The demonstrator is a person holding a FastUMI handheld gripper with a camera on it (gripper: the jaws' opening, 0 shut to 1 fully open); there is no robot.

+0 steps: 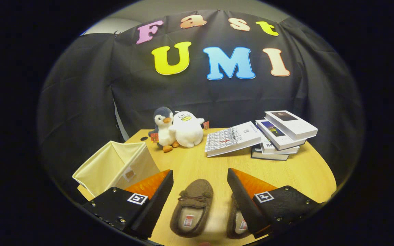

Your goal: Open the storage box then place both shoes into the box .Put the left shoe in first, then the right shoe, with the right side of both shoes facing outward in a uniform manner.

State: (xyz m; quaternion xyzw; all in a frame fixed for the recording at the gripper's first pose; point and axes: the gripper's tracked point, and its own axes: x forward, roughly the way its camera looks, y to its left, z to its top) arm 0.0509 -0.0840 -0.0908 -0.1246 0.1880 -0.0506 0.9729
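Two brown fuzzy moccasin slippers lie on the round wooden table [197, 164]: the left slipper [192, 212] between the fingers, the right slipper [236, 222] partly behind the finger at 3 o'clock. Each insole carries a small red-and-white label, unreadable. The gripper [200, 181] is spread wide, holding nothing. The cream fabric storage box [115, 167] sits open at 10 o'clock.

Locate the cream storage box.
In the gripper view, the cream storage box sits on the wooden table, left of the open tongs, before the plush penguin.
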